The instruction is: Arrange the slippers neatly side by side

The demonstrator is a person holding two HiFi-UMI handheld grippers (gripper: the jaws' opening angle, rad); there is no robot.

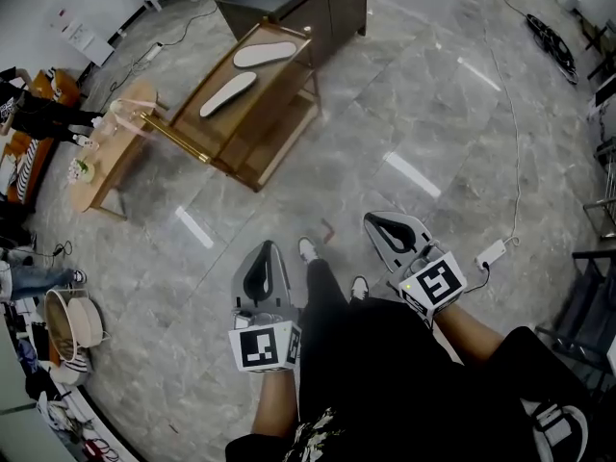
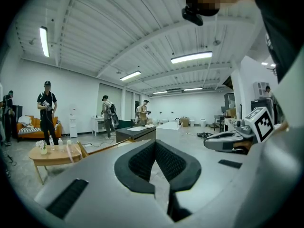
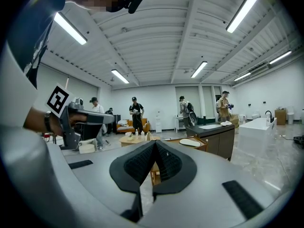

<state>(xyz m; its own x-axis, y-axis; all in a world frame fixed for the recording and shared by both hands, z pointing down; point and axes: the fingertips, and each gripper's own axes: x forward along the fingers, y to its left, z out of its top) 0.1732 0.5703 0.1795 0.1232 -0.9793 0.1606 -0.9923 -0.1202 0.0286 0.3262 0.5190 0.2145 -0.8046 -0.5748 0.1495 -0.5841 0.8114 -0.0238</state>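
Two pale slippers lie on the top of a low wooden rack point(image 1: 252, 128): one slipper point(image 1: 263, 54) at its far end, the other point(image 1: 229, 93) nearer me, at different angles. Both are well ahead of the grippers. My left gripper point(image 1: 267, 246) is held over the floor by my left knee, jaws shut and empty. My right gripper point(image 1: 378, 218) hangs to the right of my feet, also shut with nothing in it. In the right gripper view the closed gripper point(image 3: 154, 145) points toward the rack, where one slipper point(image 3: 190, 142) shows. The left gripper point(image 2: 156, 145) is shut in its own view.
A dark cabinet point(image 1: 306, 0) stands behind the rack, and a small wooden table point(image 1: 104, 152) with bottles to its left. A power strip point(image 1: 491, 252) and its cable lie on the marble floor at right. A basket point(image 1: 71, 321) sits far left. Several people stand in the background point(image 2: 47, 109).
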